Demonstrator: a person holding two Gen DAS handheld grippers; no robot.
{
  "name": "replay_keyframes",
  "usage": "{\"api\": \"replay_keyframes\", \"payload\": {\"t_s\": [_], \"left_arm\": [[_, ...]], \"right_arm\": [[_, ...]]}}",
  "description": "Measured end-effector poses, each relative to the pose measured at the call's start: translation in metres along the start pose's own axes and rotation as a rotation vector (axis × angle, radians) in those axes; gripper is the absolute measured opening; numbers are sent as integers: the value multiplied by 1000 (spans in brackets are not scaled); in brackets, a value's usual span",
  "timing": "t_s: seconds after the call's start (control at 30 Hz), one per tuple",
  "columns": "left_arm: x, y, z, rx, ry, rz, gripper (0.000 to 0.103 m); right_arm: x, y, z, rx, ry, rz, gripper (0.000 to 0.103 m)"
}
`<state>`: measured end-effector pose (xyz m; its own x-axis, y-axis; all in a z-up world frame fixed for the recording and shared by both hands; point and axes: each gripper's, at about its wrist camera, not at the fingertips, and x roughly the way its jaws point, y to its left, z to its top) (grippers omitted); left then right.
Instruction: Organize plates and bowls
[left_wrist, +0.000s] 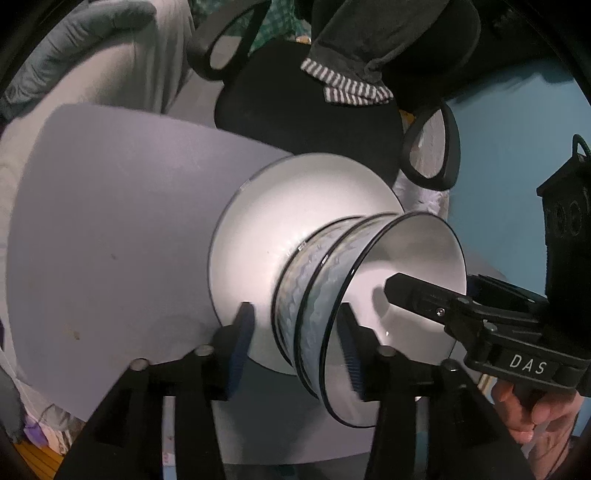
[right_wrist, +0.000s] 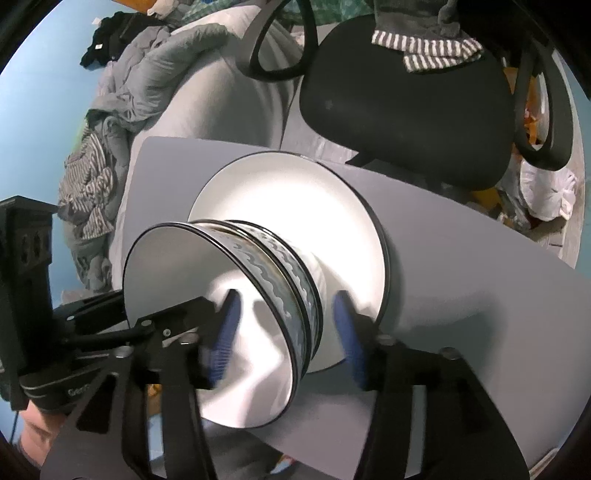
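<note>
Steeply downward, both tongs, left (left_wrist: 295, 336) and right (right_wrist: 284, 325), straddle the nested bowls' (left_wrist: 317, 280) rims, spread, pinching nothing.

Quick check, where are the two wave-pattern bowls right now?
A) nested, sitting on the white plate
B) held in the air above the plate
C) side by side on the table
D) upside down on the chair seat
A: the two wave-pattern bowls sit nested on the white plate, each gripper's open fingers straddling the rim without pressing it.

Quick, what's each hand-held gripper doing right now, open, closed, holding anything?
Left hand-held gripper: open, straddling the stacked bowls' rim, not gripping.
Right hand-held gripper: open, straddling the opposite rim, not gripping.
</note>
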<state>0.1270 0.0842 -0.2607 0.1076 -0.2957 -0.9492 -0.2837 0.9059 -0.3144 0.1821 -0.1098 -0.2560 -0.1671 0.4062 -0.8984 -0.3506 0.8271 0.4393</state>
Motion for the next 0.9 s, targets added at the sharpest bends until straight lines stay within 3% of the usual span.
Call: {"api": "replay_keyframes", "payload": {"t_s": [0.17,0.33,0.4,0.63,0.83,0.9], "left_arm": [[-12,4,-2,-4,-53,35,66],[-29,5,-8,0,-97,74,66],[-41,3,-11,16,-127,97,73],[-93,-9,-29,49,-260,146,80],[-127,-22,-48,92,-334,175,81],[-136,-28,-54,103,-352,174,85]], "right_arm": [[-9,-2,1,-2,-34,-50,58],[-22,0,-1,-12,-73,-80,59],[-32,3,-3,-29,-103,-123,59],[-85,13,-22,-39,-230,-237,60],[-126,27,-44,-59,-308,-271,61],[-136,29,-51,-53,-327,-279,61]]}}
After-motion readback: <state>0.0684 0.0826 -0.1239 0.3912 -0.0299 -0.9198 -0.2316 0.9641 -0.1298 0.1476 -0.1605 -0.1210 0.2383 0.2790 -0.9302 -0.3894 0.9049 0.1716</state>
